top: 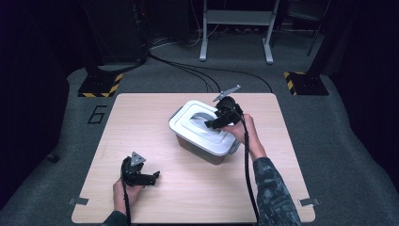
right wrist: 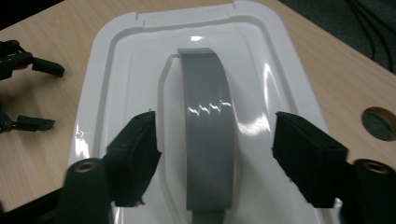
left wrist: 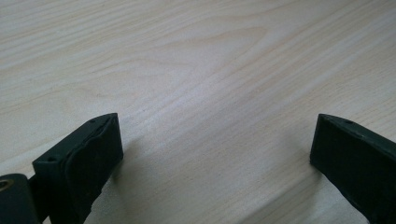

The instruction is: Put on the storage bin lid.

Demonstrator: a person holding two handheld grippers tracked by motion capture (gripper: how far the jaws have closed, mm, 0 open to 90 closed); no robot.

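Observation:
A white-lidded storage box (top: pixel 207 149) sits right of the table's middle. Its white lid (right wrist: pixel 116 70) carries a grey arched handle (right wrist: pixel 208 154) lying flat in a recess. My right gripper (right wrist: pixel 215 123) hovers over the lid (top: pixel 190 123) with its jaws open, one on each side of the handle, and a gap shows on both sides. In the high view the right gripper (top: pixel 212 123) comes in from the box's right. My left gripper (top: pixel 154 178) rests open near the front left of the table, with bare wood between its jaws (left wrist: pixel 217 126).
The light wooden table (top: pixel 141 122) has a round cable hole (right wrist: pixel 380 122) past the box. Black cables (top: pixel 197 70) and stand legs lie on the grey floor behind. The left gripper (right wrist: pixel 51 97) shows far off beside the lid.

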